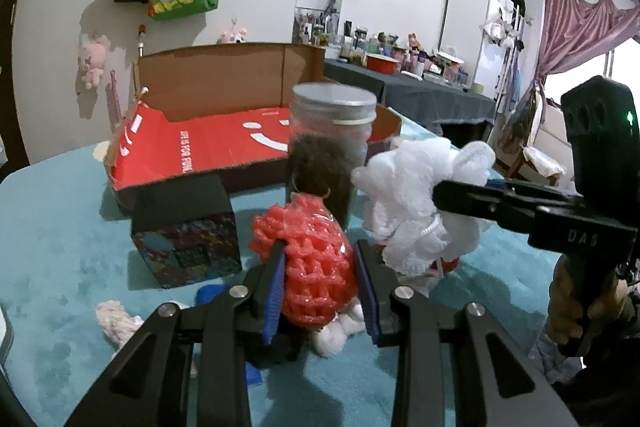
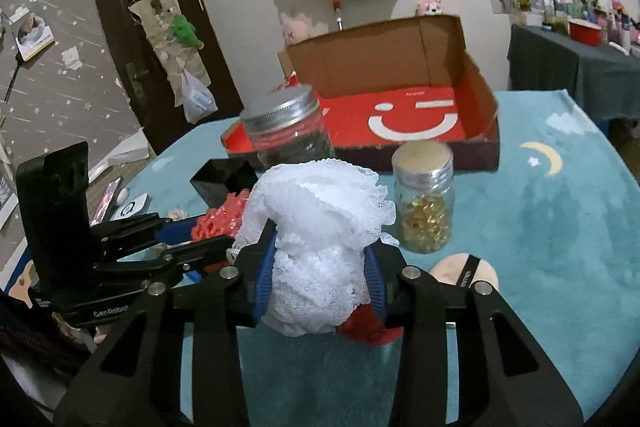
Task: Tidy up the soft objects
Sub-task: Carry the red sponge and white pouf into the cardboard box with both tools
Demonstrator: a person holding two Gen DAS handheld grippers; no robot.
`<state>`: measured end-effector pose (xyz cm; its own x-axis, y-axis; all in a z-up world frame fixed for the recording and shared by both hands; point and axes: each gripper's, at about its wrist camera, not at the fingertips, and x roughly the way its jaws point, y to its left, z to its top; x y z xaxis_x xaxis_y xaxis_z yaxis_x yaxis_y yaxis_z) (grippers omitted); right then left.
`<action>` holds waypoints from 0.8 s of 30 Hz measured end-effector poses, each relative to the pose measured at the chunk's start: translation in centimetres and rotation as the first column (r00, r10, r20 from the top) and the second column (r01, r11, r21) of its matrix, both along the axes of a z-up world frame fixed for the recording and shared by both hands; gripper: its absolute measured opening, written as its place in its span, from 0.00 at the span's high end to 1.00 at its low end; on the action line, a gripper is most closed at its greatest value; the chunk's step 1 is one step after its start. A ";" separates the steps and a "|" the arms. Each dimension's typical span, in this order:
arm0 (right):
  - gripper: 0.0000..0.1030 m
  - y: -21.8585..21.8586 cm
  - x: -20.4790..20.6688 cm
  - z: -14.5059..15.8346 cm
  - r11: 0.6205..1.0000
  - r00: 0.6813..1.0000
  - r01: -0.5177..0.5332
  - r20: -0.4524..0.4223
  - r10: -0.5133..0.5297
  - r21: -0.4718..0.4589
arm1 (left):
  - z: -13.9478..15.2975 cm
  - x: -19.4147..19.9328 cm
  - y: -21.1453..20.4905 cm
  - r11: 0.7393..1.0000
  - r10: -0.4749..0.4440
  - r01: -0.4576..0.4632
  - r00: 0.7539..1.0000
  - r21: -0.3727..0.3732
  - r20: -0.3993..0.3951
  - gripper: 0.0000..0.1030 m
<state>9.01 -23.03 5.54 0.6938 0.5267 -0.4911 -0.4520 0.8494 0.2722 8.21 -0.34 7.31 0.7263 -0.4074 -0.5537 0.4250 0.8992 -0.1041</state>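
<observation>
Left wrist view: left tool (image 1: 320, 281) is clamped on the red foam net (image 1: 310, 259), blue pads pressing both its sides. Net's long axis runs roughly forward along the fingers, far end tilted up and a bit left. Right tool (image 1: 442, 197) enters from the right, closed on the white lace bundle (image 1: 416, 203), which sits just right of the net and a little higher. Directly behind both: tall glass jar (image 1: 330, 147) with a metal lid and dark contents, standing between the tools and the open cardboard box (image 1: 224, 131) with a red inner face. Small black box (image 1: 186, 227) stands left of the net. Pale pink soft piece (image 1: 116, 321) lies on the teal blanket (image 1: 60, 247), lower left. White fluffy item under the net, partly hidden.

Right wrist view: right tool (image 2: 320, 279) grips the white lace bundle (image 2: 320, 239) at its lower half; the bundle stands roughly upright, frilled end up, long axis forward along the fingers. Red fabric (image 2: 362, 327) pokes out below it by the right pad. Left tool (image 2: 180, 235) comes in from the left holding the red foam net (image 2: 220, 219), close beside the lace. Tall jar (image 2: 288, 135) is dead ahead, cardboard box (image 2: 400, 107) beyond it. Small jar of yellow capsules (image 2: 426, 203) stands just right of the lace; a round beige puff (image 2: 464, 269) with a black strap lies near the right finger.
</observation>
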 end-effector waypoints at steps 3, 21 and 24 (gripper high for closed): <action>0.64 -0.1 -0.4 0.5 1.000 1.000 0.010 0.018 -0.010 -0.007 | 0.6 -0.1 0.3 1.000 0.012 -0.012 1.000 0.002 0.017 0.66; 0.64 -1.7 -1.4 5.9 0.999 0.987 0.046 0.151 -0.048 0.016 | 5.2 1.3 2.7 1.000 0.028 -0.026 0.993 -0.017 0.114 0.66; 0.64 -1.8 -1.0 7.3 0.999 0.981 0.045 0.188 -0.044 0.001 | 6.8 2.6 3.1 1.000 0.019 -0.017 0.993 -0.018 0.118 0.66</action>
<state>8.05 -24.78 12.88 0.7967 0.4919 -0.3511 -0.4568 0.8705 0.1832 10.79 2.76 14.09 0.7937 -0.4019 -0.4567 0.4188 0.9055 -0.0689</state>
